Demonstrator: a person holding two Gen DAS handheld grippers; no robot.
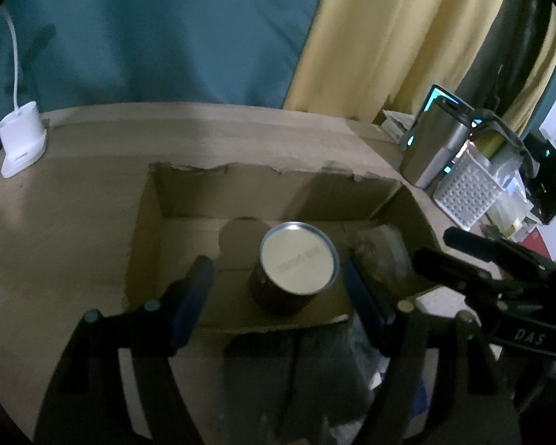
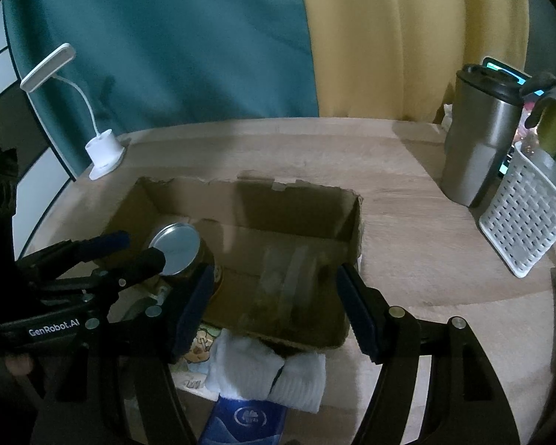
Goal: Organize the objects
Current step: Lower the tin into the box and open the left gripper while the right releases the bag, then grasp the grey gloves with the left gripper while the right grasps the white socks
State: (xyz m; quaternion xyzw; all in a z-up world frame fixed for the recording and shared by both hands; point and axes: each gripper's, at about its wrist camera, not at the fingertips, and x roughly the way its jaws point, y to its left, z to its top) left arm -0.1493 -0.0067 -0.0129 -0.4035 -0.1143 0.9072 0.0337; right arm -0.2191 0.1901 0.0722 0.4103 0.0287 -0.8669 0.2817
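An open cardboard box [image 1: 241,193] sits on the wooden table. In its left part stands a dark jar with a silver lid [image 1: 296,261], also seen from the right wrist as the jar [image 2: 176,248]. My left gripper [image 1: 276,270] hovers over the jar, open, with its pads apart from the glass on both sides. A clear-wrapped packet [image 2: 289,278] lies in the right part of the box. My right gripper [image 2: 274,278] is open above it and holds nothing. Each view shows the other tool: the right gripper [image 1: 444,248] and the left gripper [image 2: 129,250].
A white desk lamp [image 2: 102,148] stands at the table's back left. At the right are a steel tumbler [image 2: 478,137] and a white perforated basket [image 2: 526,215]. In front of the box lie a rolled white cloth [image 2: 267,371] and a blue packet [image 2: 244,419]. Curtains hang behind.
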